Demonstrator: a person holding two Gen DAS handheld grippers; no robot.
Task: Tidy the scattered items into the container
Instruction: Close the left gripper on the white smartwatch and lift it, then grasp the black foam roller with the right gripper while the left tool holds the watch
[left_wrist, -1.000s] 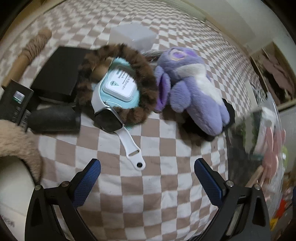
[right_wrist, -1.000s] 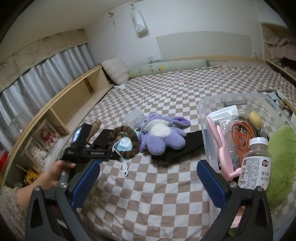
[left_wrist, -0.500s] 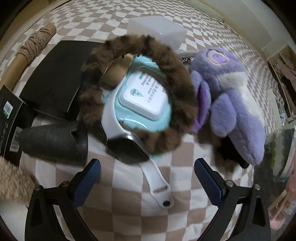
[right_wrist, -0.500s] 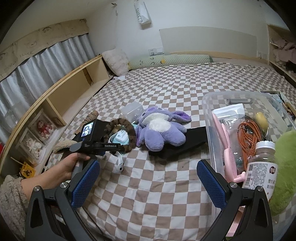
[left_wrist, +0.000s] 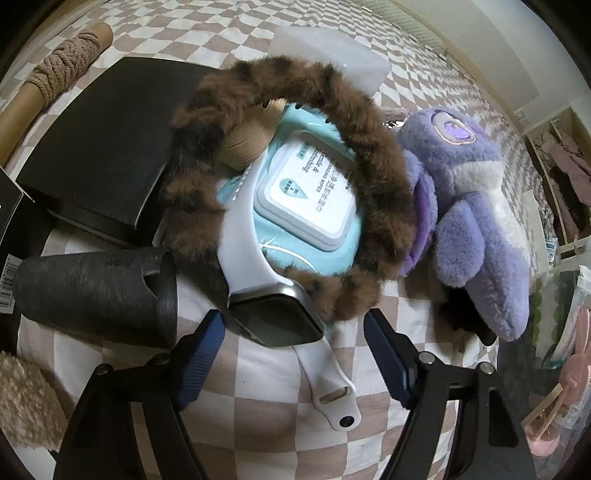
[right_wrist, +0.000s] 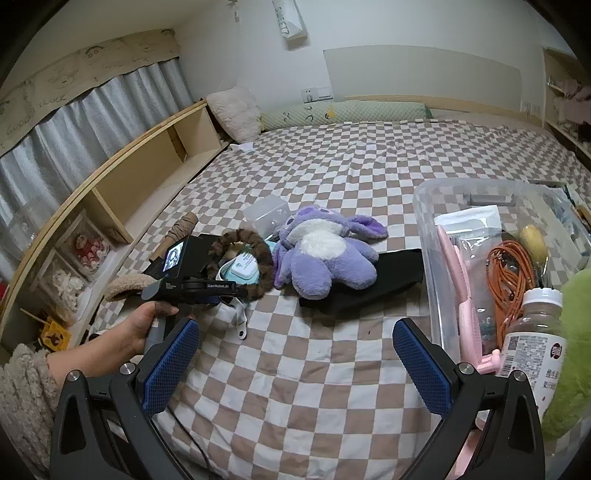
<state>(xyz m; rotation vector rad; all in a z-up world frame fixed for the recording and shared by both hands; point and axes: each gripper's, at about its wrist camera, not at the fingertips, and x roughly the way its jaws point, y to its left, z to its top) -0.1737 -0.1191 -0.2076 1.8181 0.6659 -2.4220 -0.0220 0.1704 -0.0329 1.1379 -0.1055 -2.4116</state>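
Checkered bedspread (shelf-lined bedroom); left claw closing around smartwatch, ungripped.

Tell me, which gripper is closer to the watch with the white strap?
Left. The left gripper sits right over the watch, one finger on each side. The right gripper hangs back over bare bedspread, beside the container.

One smartwatch, one furry brown headband, one purple plush toy, one clear container, two grippers.
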